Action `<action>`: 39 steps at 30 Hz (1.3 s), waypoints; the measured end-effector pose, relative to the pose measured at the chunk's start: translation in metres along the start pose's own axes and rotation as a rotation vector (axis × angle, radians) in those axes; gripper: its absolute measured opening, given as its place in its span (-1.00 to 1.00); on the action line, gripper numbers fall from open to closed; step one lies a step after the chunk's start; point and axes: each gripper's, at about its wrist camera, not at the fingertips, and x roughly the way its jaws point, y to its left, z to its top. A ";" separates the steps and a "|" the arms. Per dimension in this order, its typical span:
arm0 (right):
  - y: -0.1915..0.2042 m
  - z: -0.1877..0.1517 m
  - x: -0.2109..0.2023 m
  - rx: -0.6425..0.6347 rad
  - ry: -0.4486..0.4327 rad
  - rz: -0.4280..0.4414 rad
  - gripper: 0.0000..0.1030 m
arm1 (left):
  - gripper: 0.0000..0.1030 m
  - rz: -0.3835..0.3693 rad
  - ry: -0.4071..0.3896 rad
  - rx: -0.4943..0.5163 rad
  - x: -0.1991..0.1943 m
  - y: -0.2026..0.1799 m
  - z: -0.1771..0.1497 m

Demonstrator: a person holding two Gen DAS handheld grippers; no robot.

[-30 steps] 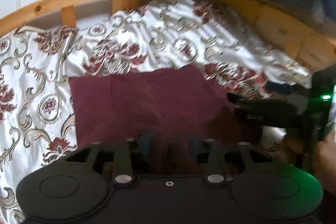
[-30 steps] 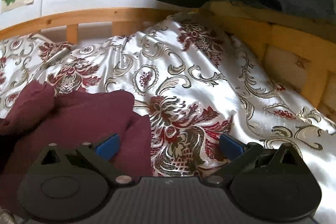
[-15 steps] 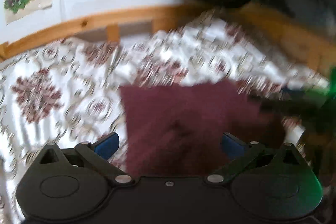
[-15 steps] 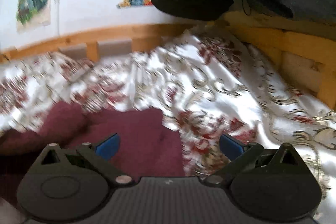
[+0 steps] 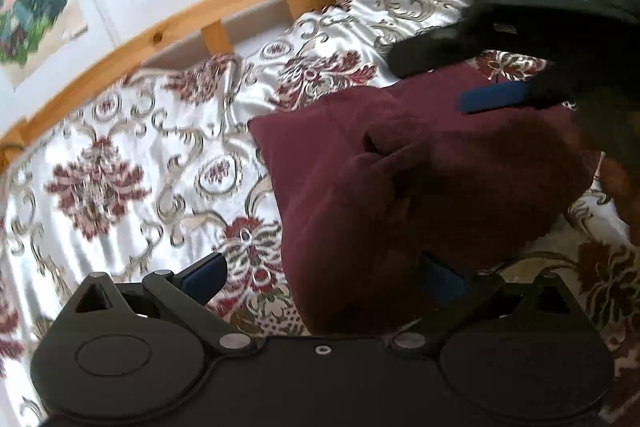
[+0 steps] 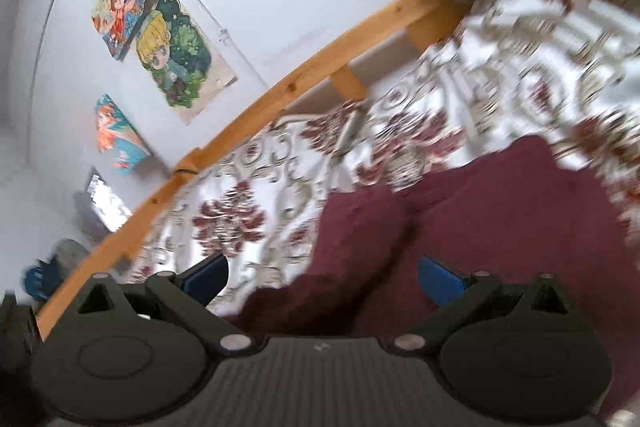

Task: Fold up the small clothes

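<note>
Maroon fleecy garment (image 5: 400, 187) rumpled, glossy floral bedspread (image 5: 140, 167), wooden frame (image 5: 160, 35)

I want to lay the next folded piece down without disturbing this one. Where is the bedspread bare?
Bare bedspread runs between the maroon garment and the wooden bed rail. Around the garment it is crowded: the open left gripper and open right gripper both straddle it.

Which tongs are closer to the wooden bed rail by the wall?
Hard to say; perhaps the right tongs, open over the maroon cloth's edge toward the wooden rail. The left tongs, also open, straddle the cloth's near edge.
</note>
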 end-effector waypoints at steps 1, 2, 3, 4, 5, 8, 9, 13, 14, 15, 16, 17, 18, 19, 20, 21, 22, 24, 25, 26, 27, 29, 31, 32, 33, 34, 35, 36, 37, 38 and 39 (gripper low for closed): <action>0.000 0.002 0.008 0.008 0.017 0.008 0.99 | 0.99 0.008 -0.008 0.017 -0.002 -0.002 0.001; -0.003 0.003 0.014 0.023 0.028 0.011 0.99 | 0.99 0.015 -0.015 0.034 -0.003 -0.004 0.001; -0.006 0.002 0.018 0.039 0.038 0.015 0.98 | 0.99 0.016 -0.018 0.045 -0.004 -0.005 0.002; -0.009 -0.001 0.020 0.057 0.047 0.012 0.93 | 0.99 0.014 -0.020 0.055 -0.004 -0.005 0.002; -0.011 -0.005 0.022 0.068 0.054 0.006 0.90 | 0.99 0.014 -0.021 0.063 -0.004 -0.006 0.002; -0.019 -0.011 0.026 0.076 0.061 0.005 0.62 | 0.89 0.020 -0.023 0.077 -0.004 -0.008 0.002; -0.021 -0.014 0.027 0.083 0.059 0.007 0.52 | 0.83 0.029 -0.023 0.085 -0.003 -0.009 0.003; -0.026 -0.016 0.025 0.096 0.039 -0.018 0.12 | 0.10 0.050 -0.030 0.137 -0.004 -0.015 0.007; -0.027 -0.016 0.025 0.100 0.035 -0.017 0.08 | -0.18 0.048 -0.033 0.143 -0.006 -0.016 0.007; -0.028 -0.016 0.025 0.105 0.029 -0.012 -0.06 | -0.32 0.033 -0.037 0.144 -0.007 -0.016 0.008; -0.028 -0.016 0.024 0.104 0.023 -0.009 -0.25 | -0.43 0.023 -0.038 0.140 -0.007 -0.017 0.009; -0.027 -0.015 0.024 0.099 0.018 -0.010 -0.35 | -0.50 0.018 -0.041 0.137 -0.008 -0.018 0.010; -0.027 -0.014 0.023 0.091 0.013 -0.010 -0.51 | -0.53 0.015 -0.046 0.137 -0.009 -0.019 0.011; -0.027 -0.013 0.021 0.085 0.006 -0.010 -0.60 | -0.57 0.012 -0.052 0.136 -0.011 -0.019 0.013; -0.026 -0.011 0.019 0.083 -0.003 -0.009 -0.63 | -0.59 0.002 -0.059 0.131 -0.012 -0.020 0.015; -0.026 -0.008 0.016 0.082 -0.015 -0.007 -0.66 | -0.59 -0.009 -0.067 0.126 -0.014 -0.021 0.018; -0.026 -0.005 0.012 0.080 -0.025 -0.006 -0.68 | -0.60 -0.019 -0.076 0.124 -0.017 -0.023 0.021; -0.025 0.003 0.005 0.060 -0.044 -0.016 -0.68 | -0.61 -0.031 -0.094 0.132 -0.020 -0.029 0.026; -0.025 0.006 0.002 0.049 -0.055 -0.021 -0.68 | -0.61 -0.039 -0.103 0.137 -0.021 -0.033 0.028; -0.026 0.009 -0.003 0.041 -0.065 -0.026 -0.68 | -0.61 -0.047 -0.114 0.143 -0.022 -0.038 0.031; -0.027 0.011 -0.007 0.038 -0.072 -0.029 -0.68 | -0.61 -0.054 -0.123 0.151 -0.023 -0.043 0.033; -0.031 0.016 -0.014 0.034 -0.085 -0.042 -0.68 | -0.61 -0.067 -0.135 0.174 -0.023 -0.053 0.037; -0.036 0.021 -0.021 0.038 -0.098 -0.055 -0.68 | -0.61 -0.080 -0.145 0.192 -0.023 -0.061 0.039; -0.038 0.023 -0.024 0.041 -0.102 -0.057 -0.68 | -0.61 -0.088 -0.150 0.198 -0.023 -0.065 0.041; -0.041 0.026 -0.027 0.045 -0.107 -0.062 -0.68 | -0.61 -0.095 -0.153 0.200 -0.022 -0.069 0.042; -0.043 0.027 -0.029 0.046 -0.111 -0.067 -0.69 | -0.61 -0.103 -0.156 0.200 -0.022 -0.072 0.044; -0.045 0.029 -0.031 0.046 -0.114 -0.073 -0.69 | -0.61 -0.110 -0.157 0.199 -0.021 -0.074 0.045; -0.047 0.030 -0.033 0.046 -0.117 -0.080 -0.69 | -0.61 -0.118 -0.159 0.197 -0.020 -0.076 0.046; -0.048 0.031 -0.034 0.045 -0.119 -0.084 -0.69 | -0.61 -0.125 -0.160 0.196 -0.019 -0.079 0.048; -0.050 0.032 -0.036 0.044 -0.120 -0.090 -0.69 | -0.61 -0.133 -0.160 0.195 -0.018 -0.082 0.049; -0.051 0.033 -0.038 0.041 -0.120 -0.098 -0.69 | -0.61 -0.140 -0.159 0.195 -0.017 -0.084 0.050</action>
